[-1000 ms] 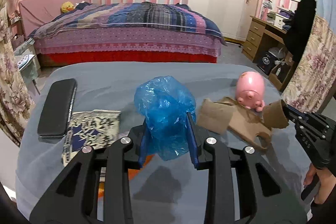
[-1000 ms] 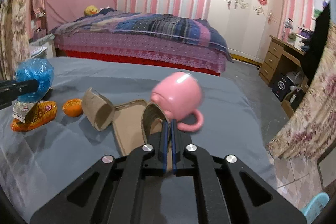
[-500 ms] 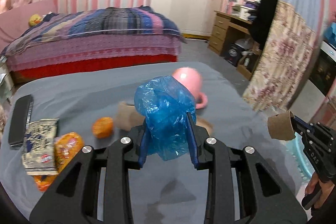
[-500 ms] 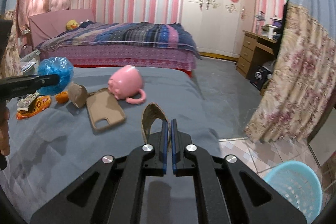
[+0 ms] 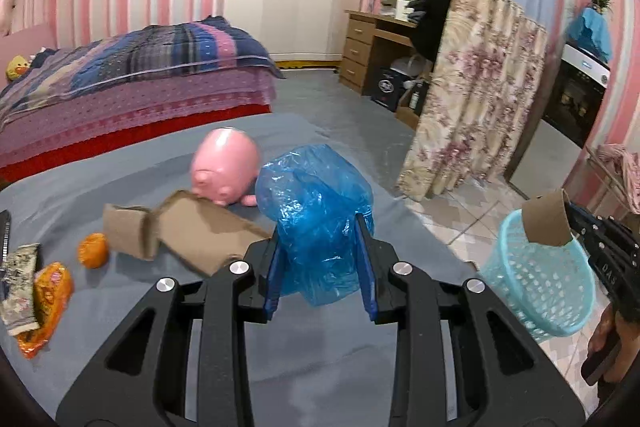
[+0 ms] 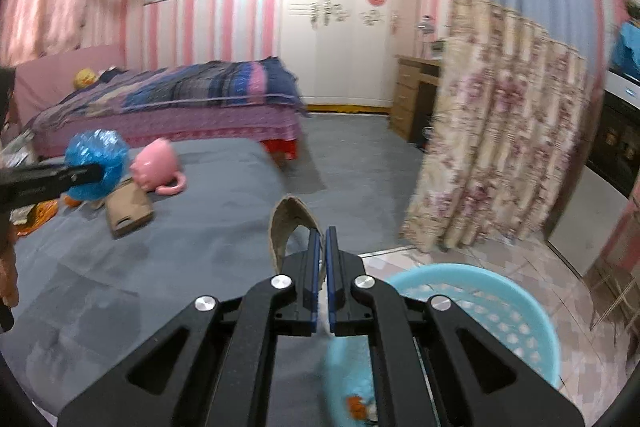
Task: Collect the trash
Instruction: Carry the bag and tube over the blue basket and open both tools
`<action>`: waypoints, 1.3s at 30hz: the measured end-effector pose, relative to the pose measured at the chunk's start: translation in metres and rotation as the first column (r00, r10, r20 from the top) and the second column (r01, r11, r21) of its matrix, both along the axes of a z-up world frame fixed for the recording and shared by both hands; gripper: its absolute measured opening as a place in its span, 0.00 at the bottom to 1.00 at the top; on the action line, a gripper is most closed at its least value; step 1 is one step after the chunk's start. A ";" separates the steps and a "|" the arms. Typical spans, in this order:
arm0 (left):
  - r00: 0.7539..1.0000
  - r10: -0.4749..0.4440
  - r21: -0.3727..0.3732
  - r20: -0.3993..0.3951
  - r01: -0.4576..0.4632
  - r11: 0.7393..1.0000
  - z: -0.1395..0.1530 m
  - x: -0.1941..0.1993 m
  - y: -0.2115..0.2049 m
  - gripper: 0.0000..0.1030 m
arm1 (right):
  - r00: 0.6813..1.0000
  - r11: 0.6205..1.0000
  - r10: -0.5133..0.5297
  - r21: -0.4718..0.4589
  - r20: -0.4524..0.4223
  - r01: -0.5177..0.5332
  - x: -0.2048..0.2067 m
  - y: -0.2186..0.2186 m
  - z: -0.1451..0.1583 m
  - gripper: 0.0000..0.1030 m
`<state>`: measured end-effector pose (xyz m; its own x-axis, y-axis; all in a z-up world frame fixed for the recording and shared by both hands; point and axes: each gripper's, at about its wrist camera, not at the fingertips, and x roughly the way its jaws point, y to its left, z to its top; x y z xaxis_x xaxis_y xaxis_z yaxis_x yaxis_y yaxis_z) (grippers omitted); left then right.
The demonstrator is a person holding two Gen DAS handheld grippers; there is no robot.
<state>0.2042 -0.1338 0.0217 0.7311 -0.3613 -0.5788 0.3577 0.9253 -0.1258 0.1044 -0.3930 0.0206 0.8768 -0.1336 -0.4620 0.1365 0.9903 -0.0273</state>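
While both hand-held grippers hang near the table's edge, the left gripper (image 5: 322, 261) pinches a crumpled, translucent blue plastic bag (image 5: 316, 215) between its blue pads, and the right gripper (image 6: 323, 267), jaws clenched tight, holds a flattened brown cardboard tube (image 6: 289, 227) by its wall. The bag looks featherlight, soft and slippery, so a grip across the bunched middle, as here, seems safest; a loose flap could slide free. The tube appears light yet stiff enough to keep its shape when nipped at the rim. A pale blue perforated plastic basket (image 6: 500, 311) stands on the tiled floor just below the right gripper, some scraps already inside. On the grey-covered table (image 5: 340, 367) remain torn brown cardboard pieces (image 5: 192, 235), orange snack wrappers (image 5: 44, 303) and a small orange fruit (image 5: 93, 250) beside a pink pig-shaped mug (image 5: 225, 167).
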 end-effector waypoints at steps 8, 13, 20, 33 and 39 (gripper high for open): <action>0.996 -0.088 -0.021 -0.012 0.088 0.996 -0.006 -0.008 -0.054 0.29 | 0.990 0.990 -0.140 0.002 0.014 0.140 -0.033 -0.064 0.000 0.03; 0.987 -0.156 0.000 -0.020 0.156 0.988 -0.014 -0.017 -0.088 0.29 | 0.980 0.980 -0.196 -0.007 0.005 0.197 -0.051 -0.088 -0.004 0.03; 0.977 -0.212 0.002 -0.025 0.212 0.977 -0.020 -0.022 -0.111 0.29 | 0.970 0.970 -0.241 -0.003 -0.007 0.241 -0.070 -0.107 -0.015 0.03; 0.934 -0.355 0.007 -0.048 0.356 0.934 -0.041 -0.045 -0.176 0.29 | 0.960 0.958 -0.278 0.066 -0.028 0.279 -0.083 -0.130 -0.043 0.03; 0.903 -0.429 0.045 -0.034 0.430 0.902 -0.048 -0.054 -0.226 0.29 | 0.956 0.953 -0.291 0.079 -0.025 0.292 -0.083 -0.138 -0.044 0.03</action>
